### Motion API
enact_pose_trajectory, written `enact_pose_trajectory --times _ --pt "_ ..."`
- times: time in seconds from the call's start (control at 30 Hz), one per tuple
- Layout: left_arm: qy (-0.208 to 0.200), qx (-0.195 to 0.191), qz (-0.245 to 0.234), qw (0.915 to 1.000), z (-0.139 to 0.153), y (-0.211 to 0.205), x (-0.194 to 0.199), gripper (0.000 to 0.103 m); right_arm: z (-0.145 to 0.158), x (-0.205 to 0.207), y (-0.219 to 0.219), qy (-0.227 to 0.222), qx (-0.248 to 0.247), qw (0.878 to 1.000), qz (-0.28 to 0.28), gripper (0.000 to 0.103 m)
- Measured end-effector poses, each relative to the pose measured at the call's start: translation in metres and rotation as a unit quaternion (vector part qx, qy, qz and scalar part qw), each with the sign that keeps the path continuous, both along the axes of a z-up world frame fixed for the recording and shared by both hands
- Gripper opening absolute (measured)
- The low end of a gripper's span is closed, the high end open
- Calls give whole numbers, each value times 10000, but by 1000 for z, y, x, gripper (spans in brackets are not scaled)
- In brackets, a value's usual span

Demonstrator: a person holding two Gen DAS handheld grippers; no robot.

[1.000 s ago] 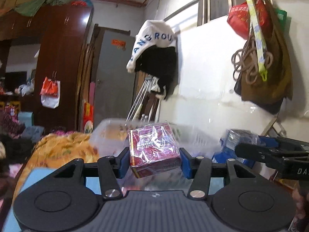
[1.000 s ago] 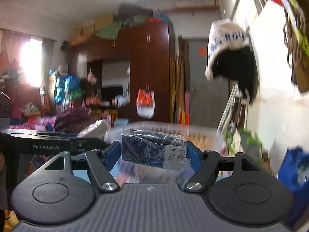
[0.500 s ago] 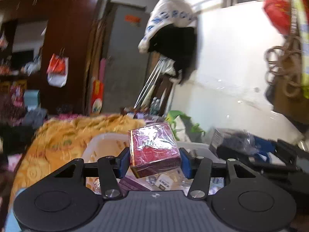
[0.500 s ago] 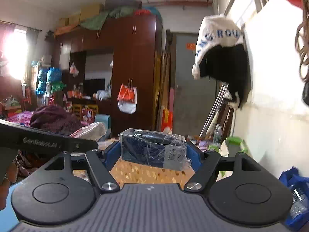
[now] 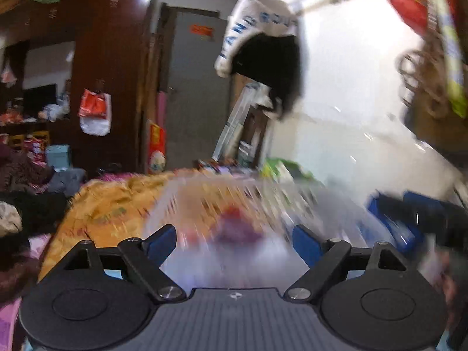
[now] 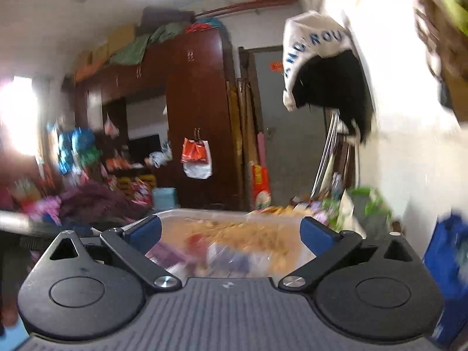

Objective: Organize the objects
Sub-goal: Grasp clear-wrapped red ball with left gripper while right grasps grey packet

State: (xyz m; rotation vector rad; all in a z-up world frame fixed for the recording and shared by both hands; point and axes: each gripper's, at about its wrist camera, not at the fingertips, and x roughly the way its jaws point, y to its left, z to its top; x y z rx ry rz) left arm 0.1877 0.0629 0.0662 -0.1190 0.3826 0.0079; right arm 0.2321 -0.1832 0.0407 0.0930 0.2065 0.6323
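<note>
A glossy dark wood wardrobe (image 6: 199, 111) gleams behind a translucent plastic bin (image 6: 234, 219), a yellow patterned cloth bedspread (image 5: 117, 204) and a thin plastic carrier bag (image 6: 196, 158), framed by a matt black plastic gripper (image 6: 231, 234) with smooth blue pads (image 6: 317, 235) and shiny metal pivot screws (image 6: 163, 281).

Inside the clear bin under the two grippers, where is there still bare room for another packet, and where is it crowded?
Blur limits this. In the right wrist view the clear bin looks free toward its far rim, where only the orange bedspread shows through. The near part, between the fingers of the open right gripper, holds packets. The left gripper is open too.
</note>
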Motion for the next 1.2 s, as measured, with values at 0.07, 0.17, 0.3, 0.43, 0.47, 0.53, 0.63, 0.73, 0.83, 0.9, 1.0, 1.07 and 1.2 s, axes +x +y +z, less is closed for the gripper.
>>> enact_pose_trajectory --times 0.07,0.17,0.3,0.43,0.47,0.53,0.63,0.73,0.83,0.9,1.0,1.07,1.2 --pt "180 31 -335 9993 -19 -10 -26 89 -11 -8 -5 237 -299 9993 42 103" --pt "439 -7 -649 9969 -46 -30 -46 89 -29 -14 -5 463 -668 9966 118 103" --pt "735 277 -876 9931 -67 -57 -49 88 -38 -11 -4 684 -666 9954 115 103" --pt "935 557 -861 9903 -81 -73 -42 80 -46 -4 1 882 -607 9942 -49 103" --pt "992 555 -853 9899 -83 -74 -39 71 -47 -2 0 964 -470 9941 -131 103" --pt "1082 524 -860 9890 -87 -75 -37 56 -51 4 1 1231 -225 9917 -298 103" --pt "1079 500 -847 9893 -92 -72 -41 49 -61 12 11 1455 -409 9881 -283 103" --pt "965 365 -768 9917 -90 -60 -46 49 -70 16 23 1651 -578 9845 -120 101" --pt "832 258 -612 9943 -89 -41 -57 49 -74 18 30 1783 -589 9822 -67 95" --pt "776 246 -497 9954 -89 -30 -60 49 -75 19 36 1805 -687 9811 -66 91" --pt "666 190 -393 9968 -88 -18 -64 49 -77 19 47 1888 -830 9785 -30 84" --pt "651 88 -404 9970 -88 -12 -64 49 -78 17 53 1887 -905 9779 -17 82" --pt "659 54 -420 9969 -92 -8 -61 50 -78 18 60 1869 -1026 9769 -137 83"
